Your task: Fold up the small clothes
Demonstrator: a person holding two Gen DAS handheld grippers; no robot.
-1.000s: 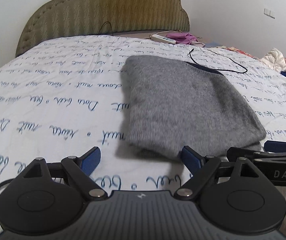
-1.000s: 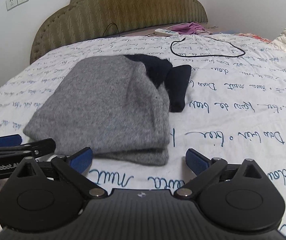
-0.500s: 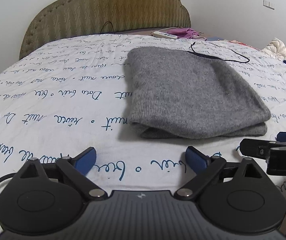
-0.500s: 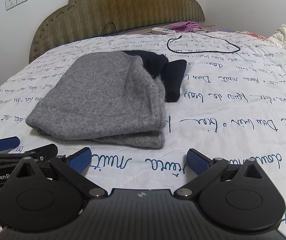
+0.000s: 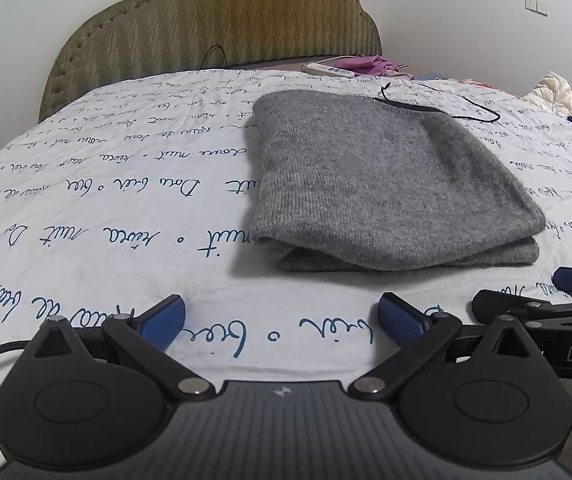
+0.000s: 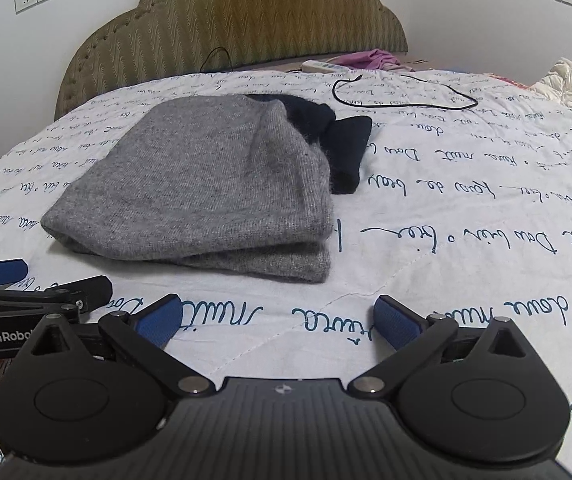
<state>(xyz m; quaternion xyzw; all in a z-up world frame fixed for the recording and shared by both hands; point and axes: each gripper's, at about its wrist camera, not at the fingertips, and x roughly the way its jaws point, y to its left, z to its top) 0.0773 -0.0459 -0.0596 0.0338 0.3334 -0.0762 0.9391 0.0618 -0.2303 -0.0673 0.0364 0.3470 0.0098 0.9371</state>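
Now, left gripper (image 5: 281, 316): my jaws are opening, nothing between them.
Knit (image 5: 386, 184): folded on the bed (image 5: 105, 208), ahead, long axis running away from me.
Right gripper (image 6: 277, 316): spread, empty, about equally near.

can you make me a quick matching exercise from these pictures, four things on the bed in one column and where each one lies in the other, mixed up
Things:
1. grey sweater
2. dark garment
3. black cable
4. power strip

Places:
A. at the head of the bed, beside a purple cloth
B. looped on the sheet beyond the clothes
C. folded, nearest the two tools
D. sticking out from under the far edge of the sweater

Pairs: 1-C, 2-D, 3-B, 4-A
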